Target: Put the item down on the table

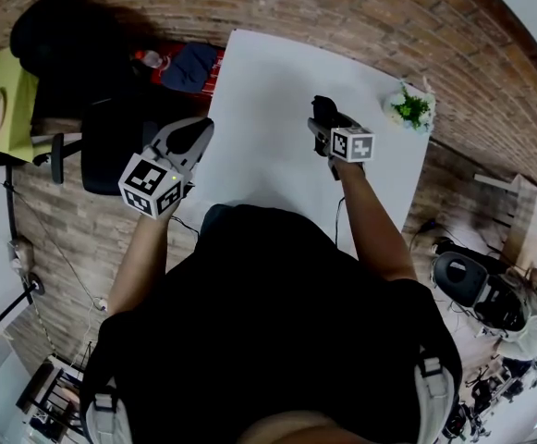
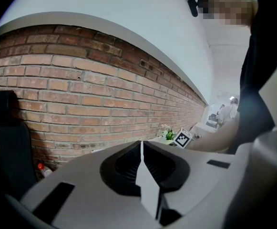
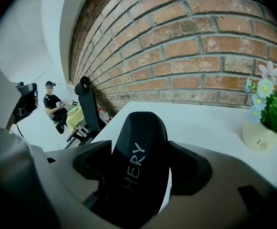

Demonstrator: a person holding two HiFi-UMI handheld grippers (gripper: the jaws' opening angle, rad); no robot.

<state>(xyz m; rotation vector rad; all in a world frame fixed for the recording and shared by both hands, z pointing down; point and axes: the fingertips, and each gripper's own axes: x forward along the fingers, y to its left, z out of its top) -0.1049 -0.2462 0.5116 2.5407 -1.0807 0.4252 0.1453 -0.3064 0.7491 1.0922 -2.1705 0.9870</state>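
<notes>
**Mouse gripped above the bench**

At left, off the bench (image 1: 263, 77) edge: left hand-held gripper (image 2: 141, 149) closed on nothing. Mid-bench, clamped in the right hand-held gripper (image 1: 323, 118): black mouse (image 3: 137, 171), long axis along the jaws, toward the brick wall (image 3: 200, 46). Bare surface around. Flower pot (image 1: 410, 109) by the right edge.

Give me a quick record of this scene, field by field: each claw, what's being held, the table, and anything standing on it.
left claw: shut, nothing between its jaws, near the table's left edge
right claw: shut on the black item, over the table
black item: dark, rounded, white lettering ending "HERY"; whether it touches the table cannot be told
table: white, mostly bare
flower pot: upright at the table's far right corner, apart from the right claw
</notes>
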